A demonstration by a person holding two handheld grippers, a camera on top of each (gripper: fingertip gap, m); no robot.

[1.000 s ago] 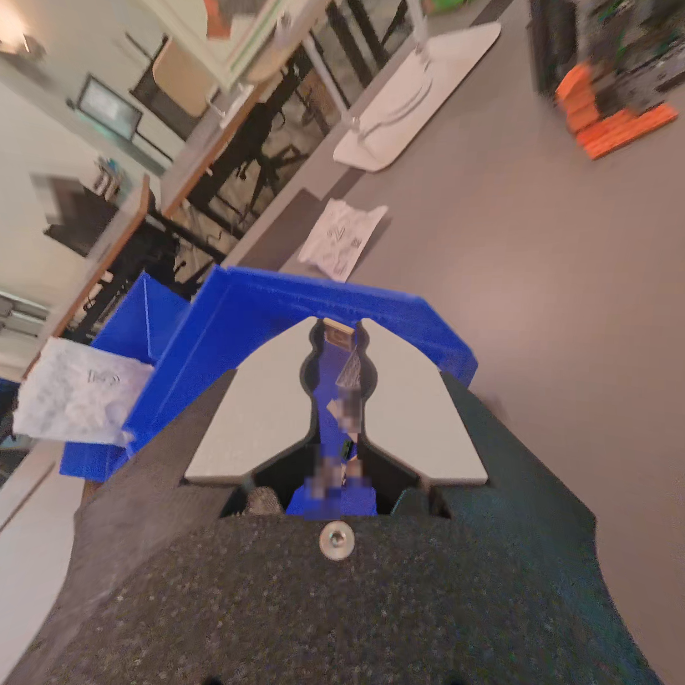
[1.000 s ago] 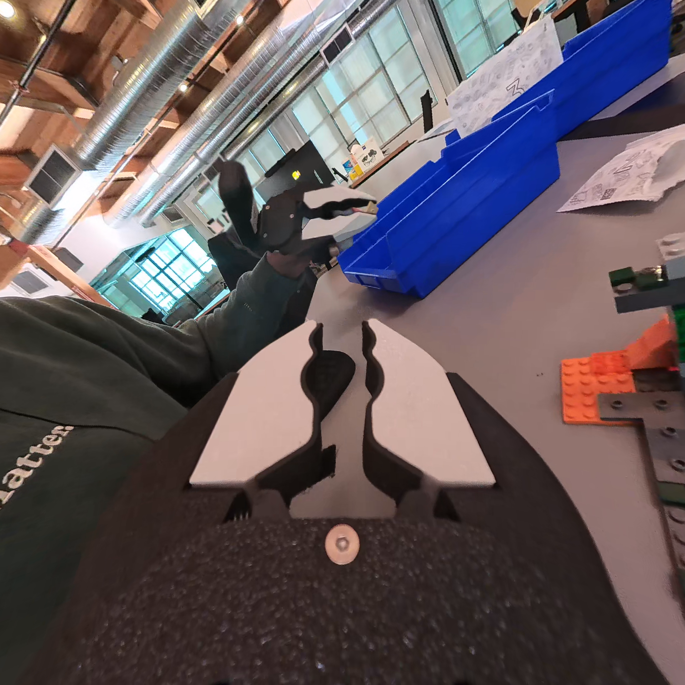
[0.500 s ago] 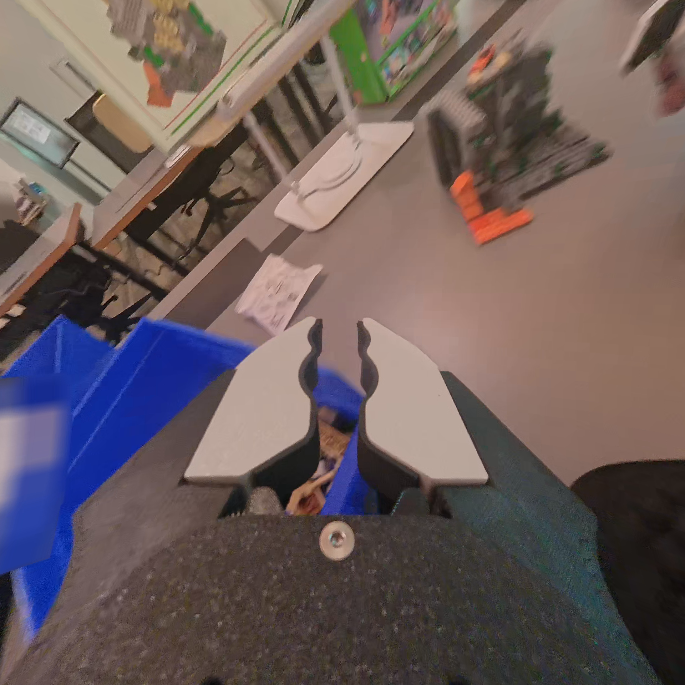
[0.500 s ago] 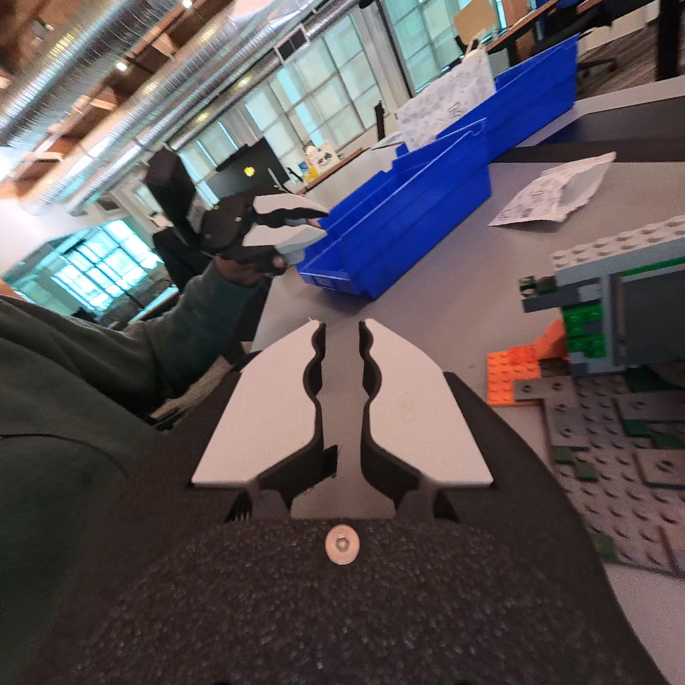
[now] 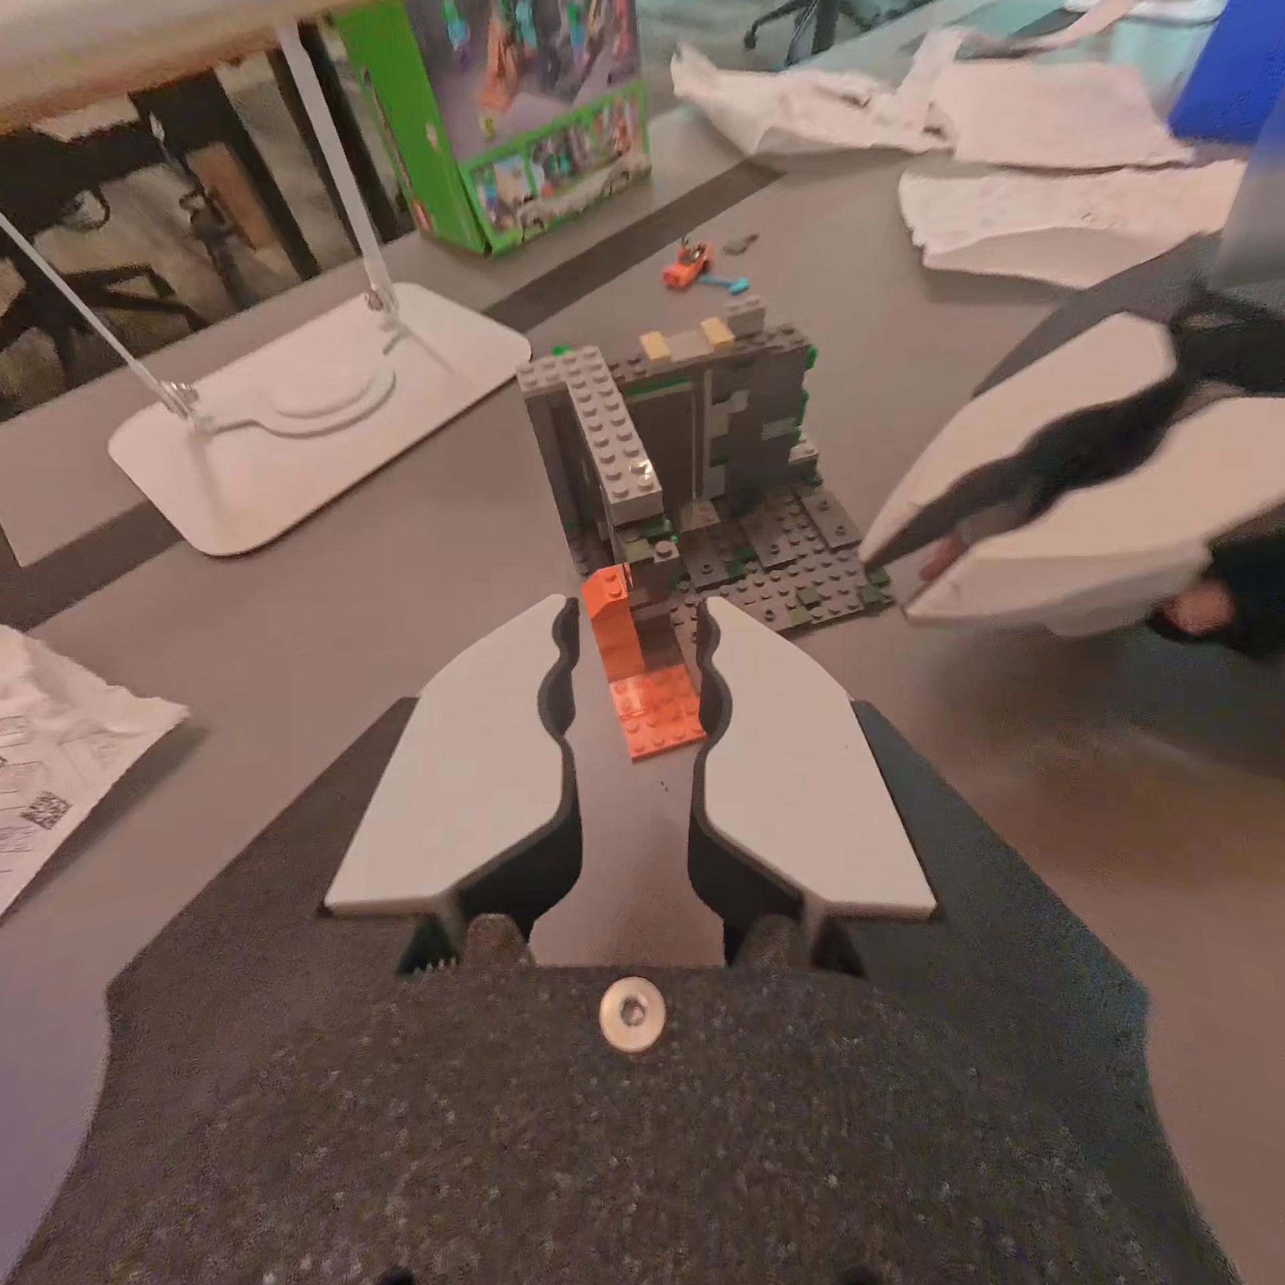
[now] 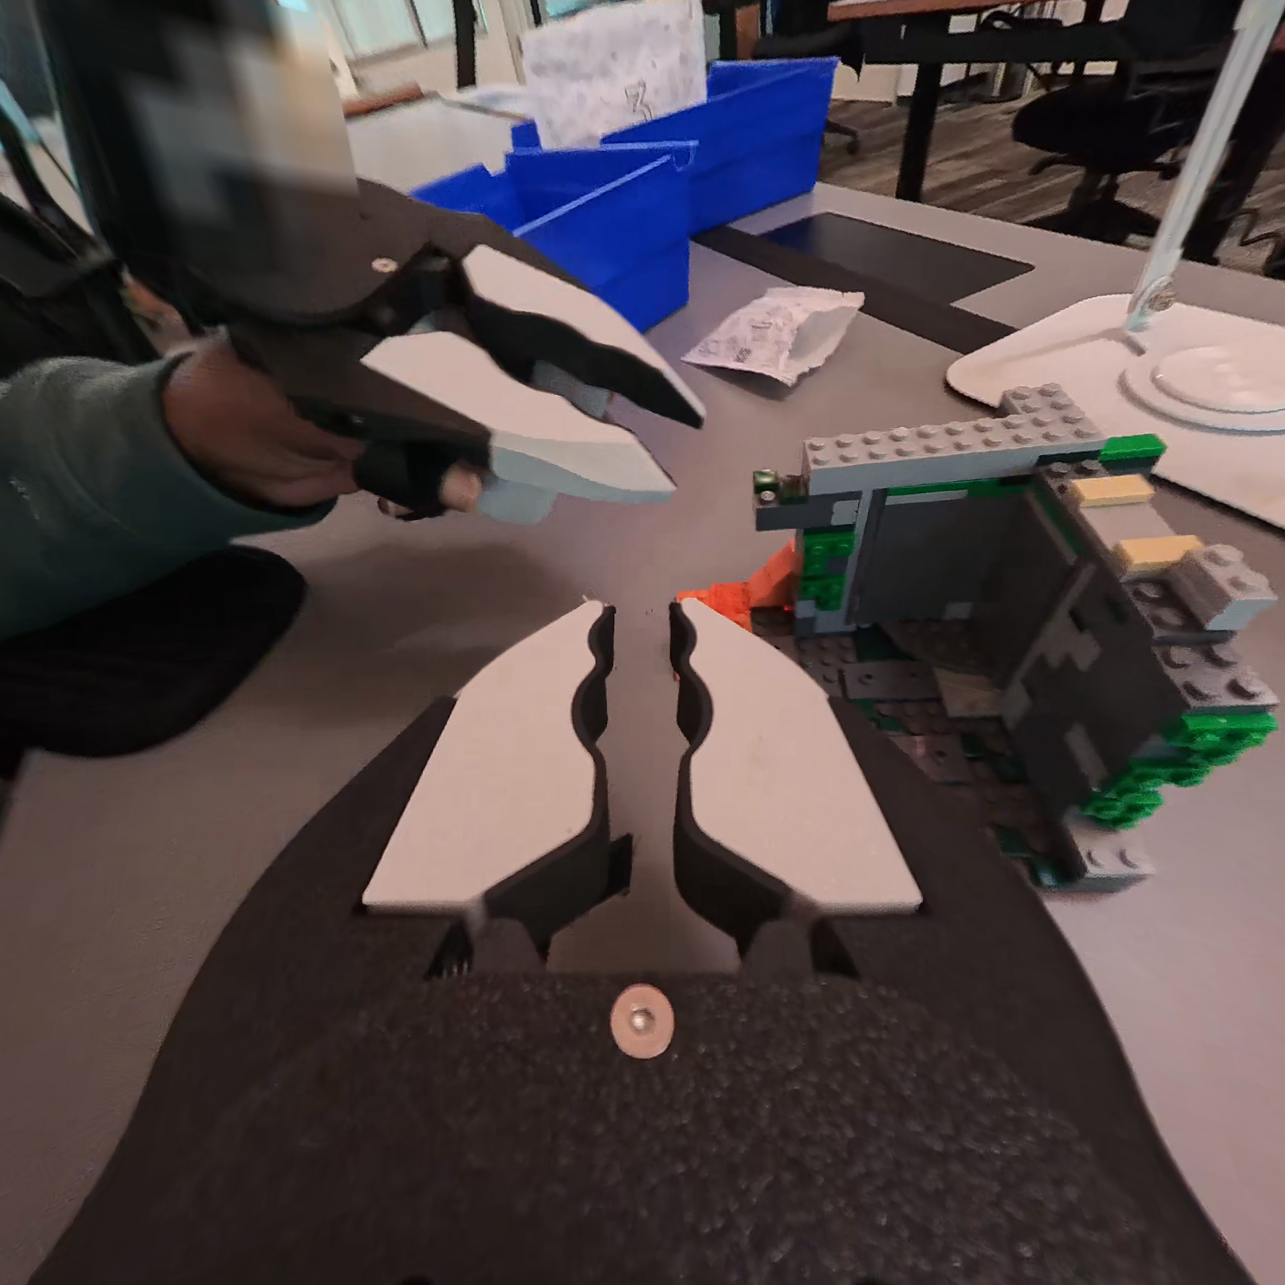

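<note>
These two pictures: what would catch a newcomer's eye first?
The grey-and-green brick building in the middle of the grey table, with bright orange bricks at its foot. Both grippers, the left gripper and the right gripper, hover open beside it, holding nothing. Blue bins stand behind.

Two blue bins (image 6: 612,229), one brick model (image 5: 695,473), one green box (image 5: 528,118)
</note>
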